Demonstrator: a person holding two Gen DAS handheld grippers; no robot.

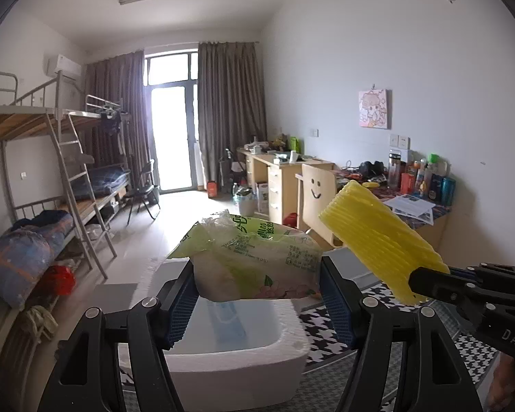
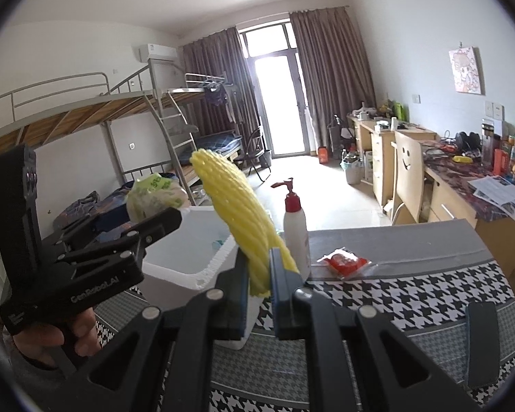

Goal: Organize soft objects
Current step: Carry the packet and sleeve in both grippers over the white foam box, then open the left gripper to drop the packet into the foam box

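Observation:
My left gripper (image 1: 257,274) is shut on a soft green-and-white plastic pack (image 1: 257,261) and holds it above a white foam box (image 1: 285,350). My right gripper (image 2: 259,274) is shut on a yellow foam net sleeve (image 2: 237,213), which sticks up and away from the fingers. In the left wrist view the sleeve (image 1: 377,237) and the right gripper (image 1: 425,283) are to the right of the pack. In the right wrist view the left gripper (image 2: 168,219) and pack (image 2: 151,195) are to the left, over the foam box (image 2: 195,267).
A white pump bottle with a red top (image 2: 295,230) and a red packet (image 2: 346,261) lie on the houndstooth table cover (image 2: 412,295). Bunk beds (image 1: 51,171) stand at the left, desks (image 1: 285,171) and a chair (image 1: 317,202) at the right.

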